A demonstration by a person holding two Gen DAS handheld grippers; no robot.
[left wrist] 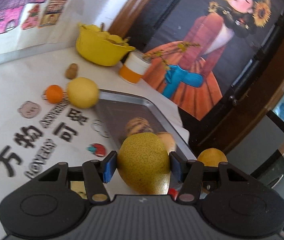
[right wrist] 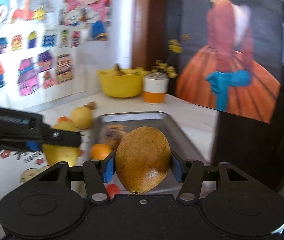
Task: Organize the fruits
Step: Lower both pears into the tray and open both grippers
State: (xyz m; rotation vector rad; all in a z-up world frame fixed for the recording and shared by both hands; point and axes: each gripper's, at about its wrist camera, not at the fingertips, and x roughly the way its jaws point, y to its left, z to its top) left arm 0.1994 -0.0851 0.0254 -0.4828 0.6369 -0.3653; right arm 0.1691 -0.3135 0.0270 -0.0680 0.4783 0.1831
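Observation:
My left gripper (left wrist: 143, 163) is shut on a yellow-green pear (left wrist: 144, 160), held above the near end of a metal tray (left wrist: 133, 104). My right gripper (right wrist: 143, 163) is shut on a brown pear (right wrist: 143, 160), held over the same tray (right wrist: 162, 118). The left gripper with its pear (right wrist: 60, 152) also shows at the left of the right wrist view. On the printed tablecloth lie a yellow pear (left wrist: 82, 92), a small orange (left wrist: 53, 93) and a brown nut-like fruit (left wrist: 71, 71). Another orange (right wrist: 99, 151) sits by the tray.
A yellow bowl (left wrist: 99, 48) with fruit and an orange-and-white cup (left wrist: 134, 67) stand at the table's back. The tray holds a brownish striped fruit (left wrist: 138, 126). A dark door with a poster (left wrist: 212, 50) stands right of the table edge. Drawings cover the wall (right wrist: 41, 40).

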